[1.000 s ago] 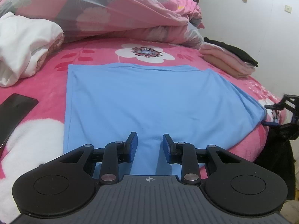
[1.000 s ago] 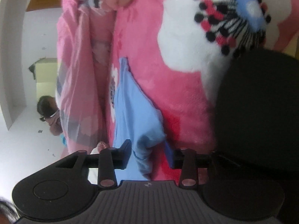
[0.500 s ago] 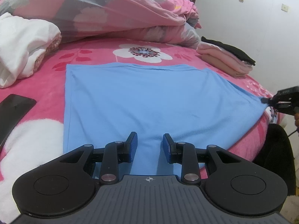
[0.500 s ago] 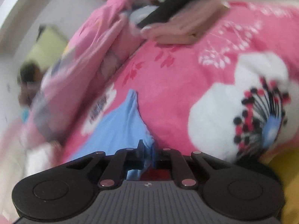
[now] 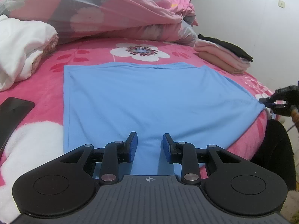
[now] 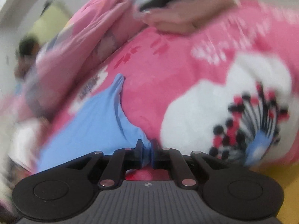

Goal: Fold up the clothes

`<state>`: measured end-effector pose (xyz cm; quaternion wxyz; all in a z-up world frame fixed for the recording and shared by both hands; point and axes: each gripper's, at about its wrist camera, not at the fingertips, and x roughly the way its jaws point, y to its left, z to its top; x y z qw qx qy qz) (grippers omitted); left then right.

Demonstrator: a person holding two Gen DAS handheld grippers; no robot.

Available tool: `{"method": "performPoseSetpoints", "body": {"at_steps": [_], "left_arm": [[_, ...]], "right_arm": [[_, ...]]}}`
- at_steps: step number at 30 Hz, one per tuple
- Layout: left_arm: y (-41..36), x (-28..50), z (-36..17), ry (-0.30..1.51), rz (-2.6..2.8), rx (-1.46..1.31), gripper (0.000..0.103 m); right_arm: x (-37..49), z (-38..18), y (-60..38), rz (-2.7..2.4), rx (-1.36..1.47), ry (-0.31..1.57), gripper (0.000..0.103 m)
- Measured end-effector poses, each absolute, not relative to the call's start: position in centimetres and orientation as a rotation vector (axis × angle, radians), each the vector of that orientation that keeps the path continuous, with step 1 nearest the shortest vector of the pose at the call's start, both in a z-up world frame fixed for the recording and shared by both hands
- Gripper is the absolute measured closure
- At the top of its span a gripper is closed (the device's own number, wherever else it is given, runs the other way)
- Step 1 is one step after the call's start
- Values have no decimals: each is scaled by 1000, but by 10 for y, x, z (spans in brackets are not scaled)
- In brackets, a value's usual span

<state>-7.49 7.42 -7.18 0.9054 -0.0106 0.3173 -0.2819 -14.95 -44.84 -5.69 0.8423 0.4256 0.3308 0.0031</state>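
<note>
A light blue cloth [image 5: 149, 97] lies spread flat on the pink flowered bed [image 5: 43, 85]. My left gripper [image 5: 149, 145] hovers low over its near edge, and its jaws stand apart with cloth between and under them, the pads not pressing on it. At the cloth's right corner, my right gripper [image 5: 269, 100] pinches the fabric. In the right wrist view that corner [image 6: 89, 127] bunches up into the right gripper [image 6: 147, 149]. The pads still press on the cloth, though the jaws are easing open slightly. This view is blurred by motion.
A black phone [image 5: 13, 112] lies on the bed at the left. A white bundle [image 5: 22, 44] and a heaped pink quilt [image 5: 112, 13] fill the back. A stack of folded clothes [image 5: 224, 56] sits at the back right. A dark shape [image 5: 274, 149] hangs off the bed's right edge.
The right gripper's jaws closed on the cloth's right corner, then the gripper rolled and rose a little, pulling that corner taut. The left gripper stayed put.
</note>
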Motion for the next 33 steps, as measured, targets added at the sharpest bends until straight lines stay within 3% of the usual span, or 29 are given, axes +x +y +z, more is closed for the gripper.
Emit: {"method": "performPoseSetpoints", "body": {"at_steps": [2, 4, 15, 21, 29, 33], "left_arm": [[75, -75, -72, 656, -584, -24, 73], [74, -75, -72, 658, -584, -24, 73], [70, -75, -70, 670, -560, -32, 73], [70, -77, -69, 674, -547, -26, 73], [69, -71, -66, 707, -545, -8, 73], [65, -69, -64, 727, -530, 6, 73]], "right_arm": [[-161, -66, -473, -19, 1089, 665, 92], [-170, -60, -483, -79, 1089, 636, 91], [-97, 0, -423, 95, 604, 687, 90], [-47, -8, -415, 144, 566, 756, 89], [-73, -32, -423, 209, 601, 802, 89], [-84, -36, -418, 222, 553, 767, 100]]}}
